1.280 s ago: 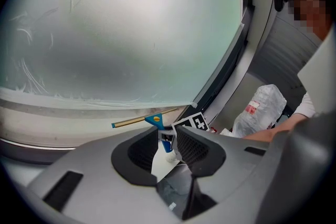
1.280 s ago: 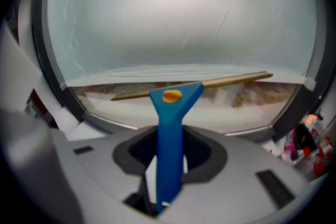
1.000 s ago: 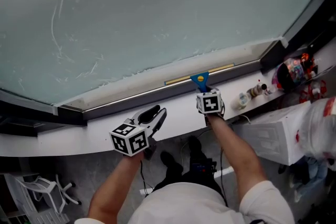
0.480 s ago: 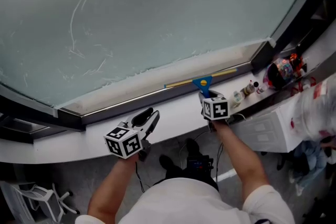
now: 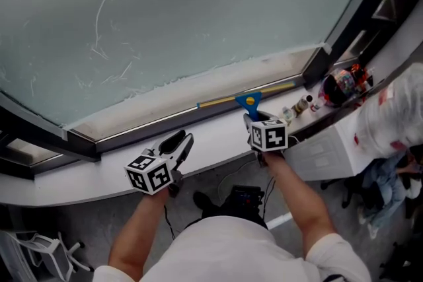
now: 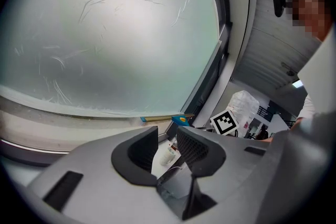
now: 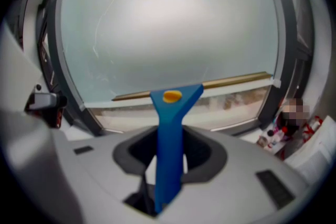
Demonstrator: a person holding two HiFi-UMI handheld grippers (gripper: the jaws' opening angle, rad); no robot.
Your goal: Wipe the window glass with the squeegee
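Note:
The window glass (image 5: 198, 10) fills the upper part of the head view, streaked with thin white marks. My right gripper (image 5: 254, 119) is shut on the blue handle of the squeegee (image 5: 249, 102), whose brass-coloured blade (image 5: 264, 90) lies along the bottom edge of the pane. In the right gripper view the handle (image 7: 169, 139) stands upright between the jaws (image 7: 170, 152), with the blade (image 7: 220, 82) across the glass (image 7: 168, 23). My left gripper (image 5: 180, 142) hovers over the white sill, open and empty (image 6: 167, 141), pointing toward the glass (image 6: 105, 34).
A white sill (image 5: 218, 135) runs under the dark window frame. Small bottles (image 5: 301, 105) and a colourful bag (image 5: 340, 82) sit on the sill at the right, beside a dark frame post (image 5: 344, 16). A white plastic bag (image 5: 390, 115) lies at far right.
Both grippers have drifted a little left in the head view and lifted slightly. The squeegee stays in the right gripper, blade still low on the pane.

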